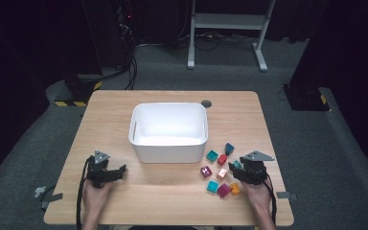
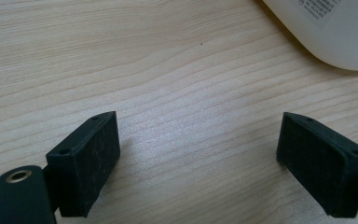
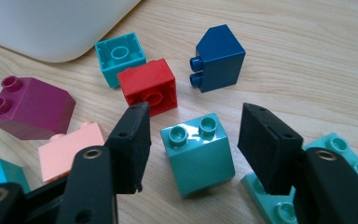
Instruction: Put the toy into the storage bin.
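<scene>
A: The white tub [image 1: 168,132] sits mid-table. The left gripper [image 2: 198,154] waits at its seven o'clock, jaws wide and empty.

B: And the right gripper [image 3: 193,140]?

A: Half open around the teal brick [image 3: 198,155] at the tub's four o'clock, pads not touching yet. Closing skewed could nudge the red brick [image 3: 150,89] at eleven o'clock.

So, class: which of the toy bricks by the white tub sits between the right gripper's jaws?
The teal brick, studs up, between the right gripper's jaws, with gaps either side. The red brick and dark blue brick lie beyond it.
</scene>
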`<state>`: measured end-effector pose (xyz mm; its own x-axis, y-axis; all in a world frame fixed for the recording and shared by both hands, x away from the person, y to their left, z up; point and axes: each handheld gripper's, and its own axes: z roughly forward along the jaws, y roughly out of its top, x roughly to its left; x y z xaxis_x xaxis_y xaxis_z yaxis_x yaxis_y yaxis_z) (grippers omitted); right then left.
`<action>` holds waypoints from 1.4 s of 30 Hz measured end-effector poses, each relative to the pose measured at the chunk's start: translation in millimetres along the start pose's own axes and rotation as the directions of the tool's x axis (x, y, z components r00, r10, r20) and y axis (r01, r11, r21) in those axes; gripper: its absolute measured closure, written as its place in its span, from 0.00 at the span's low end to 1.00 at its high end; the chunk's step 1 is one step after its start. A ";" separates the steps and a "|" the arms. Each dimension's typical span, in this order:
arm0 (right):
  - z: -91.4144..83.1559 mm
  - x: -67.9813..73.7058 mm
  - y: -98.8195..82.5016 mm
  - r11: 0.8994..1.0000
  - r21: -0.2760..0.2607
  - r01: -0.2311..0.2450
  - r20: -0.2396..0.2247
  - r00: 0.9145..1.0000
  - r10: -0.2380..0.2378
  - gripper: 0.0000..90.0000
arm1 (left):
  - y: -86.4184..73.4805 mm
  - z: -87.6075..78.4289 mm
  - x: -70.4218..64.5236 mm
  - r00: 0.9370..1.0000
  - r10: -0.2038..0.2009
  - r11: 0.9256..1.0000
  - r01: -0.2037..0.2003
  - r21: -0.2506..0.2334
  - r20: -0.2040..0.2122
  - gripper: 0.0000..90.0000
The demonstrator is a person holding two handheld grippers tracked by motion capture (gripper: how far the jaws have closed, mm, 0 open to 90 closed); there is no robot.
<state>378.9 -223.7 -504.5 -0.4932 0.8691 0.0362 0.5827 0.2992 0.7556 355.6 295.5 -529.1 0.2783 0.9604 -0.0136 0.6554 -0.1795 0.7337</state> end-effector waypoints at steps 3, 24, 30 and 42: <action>2.9 -0.3 -0.3 1.000 0.003 0.007 -0.003 1.000 -0.007 0.55 | 0.0 0.0 0.0 1.000 0.000 1.000 0.000 0.000 0.000 0.15; 4.4 0.0 -0.2 0.999 -0.029 0.029 -0.007 1.000 -0.030 0.62 | 0.0 0.0 -0.1 1.000 0.001 1.000 -0.001 0.000 -0.001 0.15; -1.0 0.6 3.2 0.998 -0.052 0.033 -0.005 0.999 -0.033 0.63 | 0.0 0.0 -0.1 1.000 0.000 1.000 0.000 0.000 0.000 0.15; -16.0 3.2 14.9 0.996 -0.073 0.051 -0.011 0.999 -0.052 0.64 | 0.0 0.0 -0.1 1.000 0.001 1.000 -0.001 0.000 -0.001 0.15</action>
<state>375.7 -222.8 -482.7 -0.5299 0.8480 0.0046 0.5082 0.3132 0.8023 355.6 295.5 -529.1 0.2779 0.9605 -0.0123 0.6552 -0.1802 0.7336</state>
